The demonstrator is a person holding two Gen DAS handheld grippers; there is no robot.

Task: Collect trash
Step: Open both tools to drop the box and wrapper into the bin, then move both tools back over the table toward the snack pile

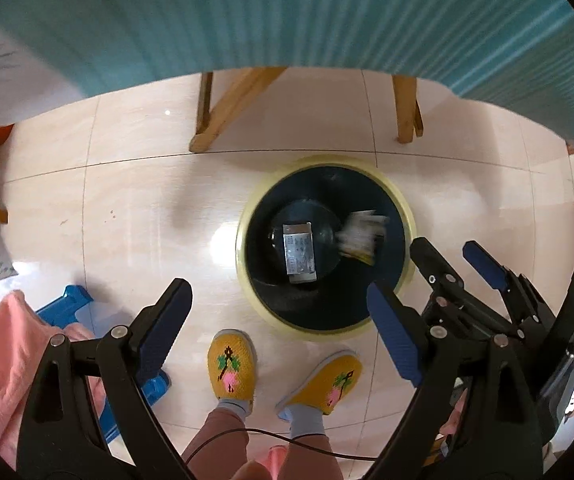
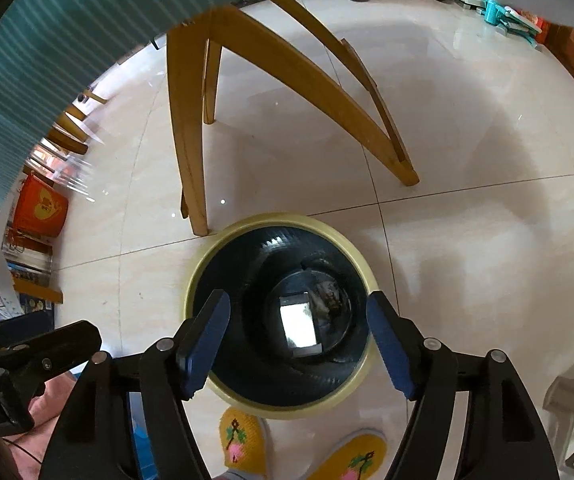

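A round trash bin (image 1: 405, 216) with a pale yellow rim and dark inside stands on the tiled floor; it also shows in the right wrist view (image 2: 199, 276). A silver-grey carton (image 1: 299, 254) lies at its bottom, also seen from the right wrist (image 2: 299, 326). A blurred white and yellow wrapper (image 1: 361, 236) is in mid-air inside the bin, by its right wall. My left gripper (image 1: 279, 320) is open and empty above the bin's near rim. My right gripper (image 2: 299, 340) is open and empty right over the bin; it also shows in the left wrist view (image 1: 453, 256).
Wooden table legs (image 2: 191, 140) stand just behind the bin under a teal tablecloth (image 1: 287, 12). The person's yellow slippers (image 1: 233, 364) are just in front of the bin. A blue plastic stool (image 1: 71, 304) and pink cloth (image 1: 11, 360) are at left. Boxes (image 2: 41, 208) line the left wall.
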